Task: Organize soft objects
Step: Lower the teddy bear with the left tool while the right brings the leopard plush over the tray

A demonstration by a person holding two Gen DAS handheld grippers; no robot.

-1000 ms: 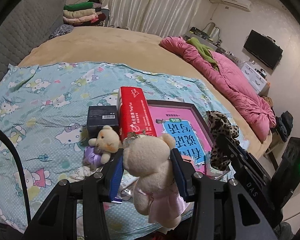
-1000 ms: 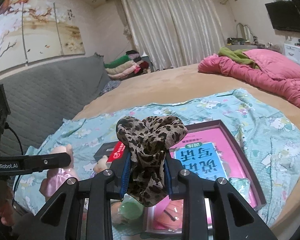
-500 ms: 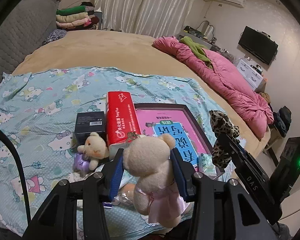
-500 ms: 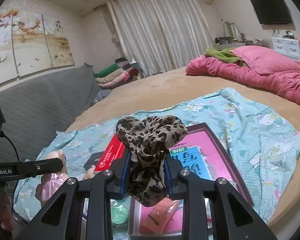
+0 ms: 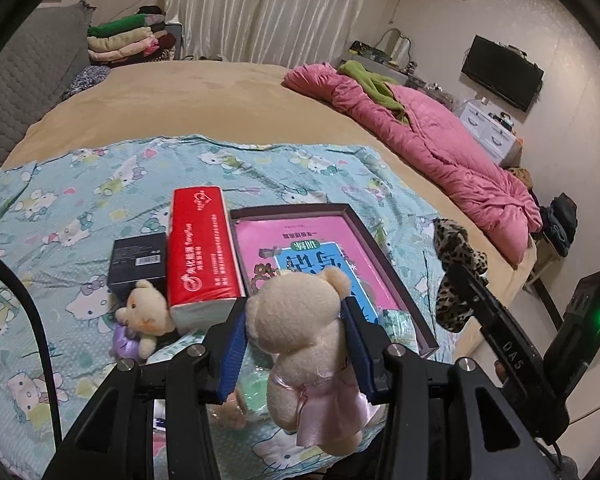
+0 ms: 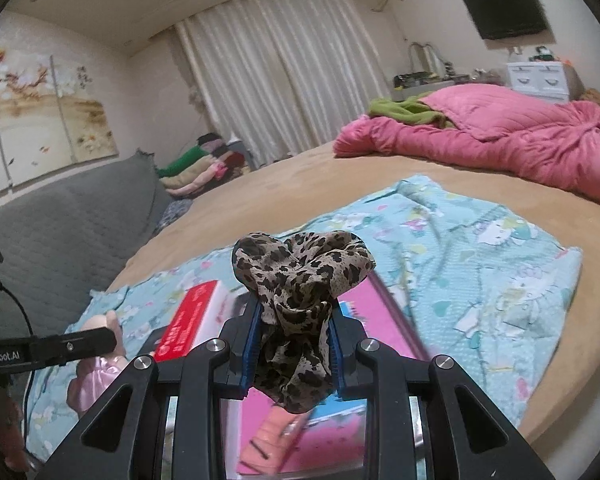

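Note:
My left gripper [image 5: 298,336] is shut on a beige teddy bear in a pink dress [image 5: 304,344] and holds it above the near edge of the Hello Kitty sheet [image 5: 80,200]. My right gripper [image 6: 294,344] is shut on a leopard-print scrunchie [image 6: 300,280] and holds it above the pink book in its dark tray [image 6: 384,300]. The scrunchie also shows in the left wrist view [image 5: 456,264], and the bear in the right wrist view [image 6: 96,368]. A smaller teddy bear [image 5: 146,312] with a purple piece lies beside the red tissue pack [image 5: 202,252].
A black box [image 5: 138,260] lies left of the tissue pack. A pink book in a dark tray [image 5: 312,252] lies right of it, with small green and orange items below my fingers. A pink quilt [image 5: 420,128] lies at the far right of the bed. Folded clothes [image 5: 128,38] are stacked far back.
Both grippers have risen and drawn back from the bed, each still holding its soft item. The objects on the sheet have not moved.

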